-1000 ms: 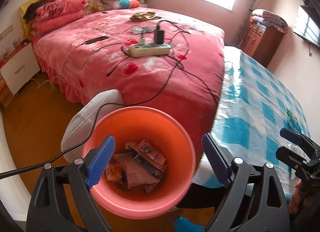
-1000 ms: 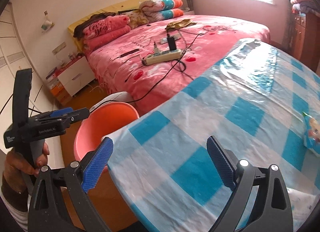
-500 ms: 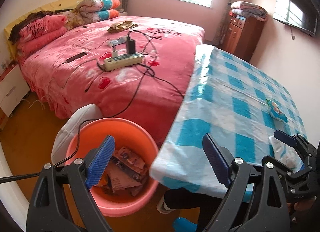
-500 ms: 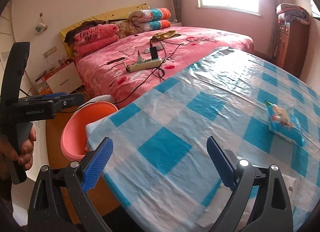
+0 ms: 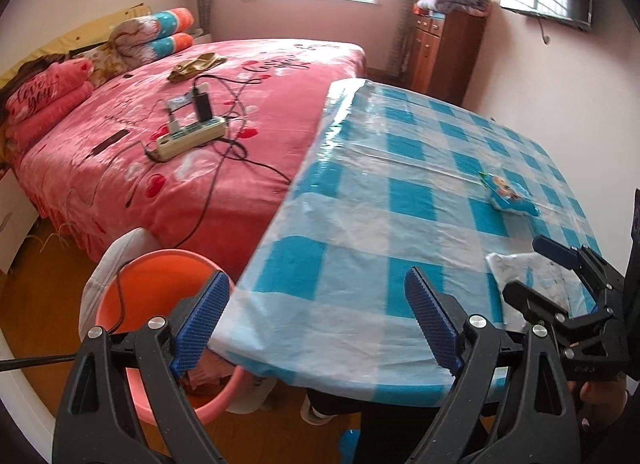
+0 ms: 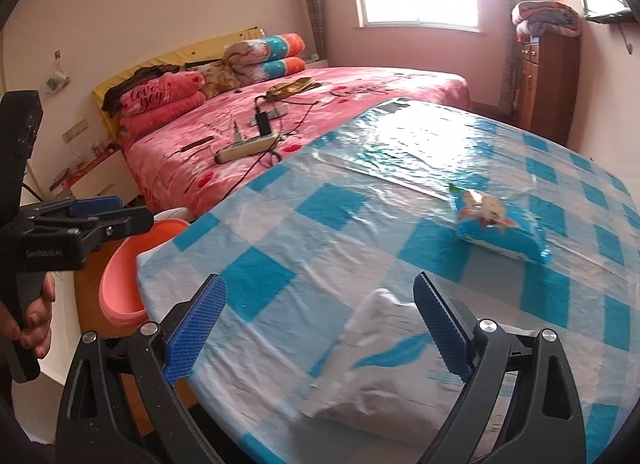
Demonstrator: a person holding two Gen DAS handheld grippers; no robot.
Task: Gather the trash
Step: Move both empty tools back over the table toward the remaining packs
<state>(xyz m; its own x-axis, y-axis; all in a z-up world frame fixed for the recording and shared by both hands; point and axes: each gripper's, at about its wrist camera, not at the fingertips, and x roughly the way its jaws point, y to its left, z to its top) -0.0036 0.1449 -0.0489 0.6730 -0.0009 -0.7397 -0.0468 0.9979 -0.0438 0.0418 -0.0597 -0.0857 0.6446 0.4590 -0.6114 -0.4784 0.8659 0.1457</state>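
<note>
A white crumpled wrapper with blue marks (image 6: 380, 360) lies at the near edge of the blue-checked table (image 6: 320, 240), between the fingers of my open right gripper (image 6: 318, 326). It also shows in the left wrist view (image 5: 536, 284). A blue snack bag (image 6: 500, 228) lies farther back on the table, and shows in the left wrist view (image 5: 510, 196). The pink trash basin (image 5: 140, 300) stands on the floor left of the table, with paper trash in it. My left gripper (image 5: 316, 322) is open and empty over the table's left corner.
A pink bed (image 5: 200, 104) with a power strip (image 5: 190, 138) and cables stands behind the basin. A cable runs over the basin rim. A wooden cabinet (image 5: 444, 52) stands at the back right. A white nightstand (image 6: 104, 180) is by the bed.
Both grippers swung right, from over the basin toward the table. The white wrapper came into view between the right gripper's fingers. Both stayed open.
</note>
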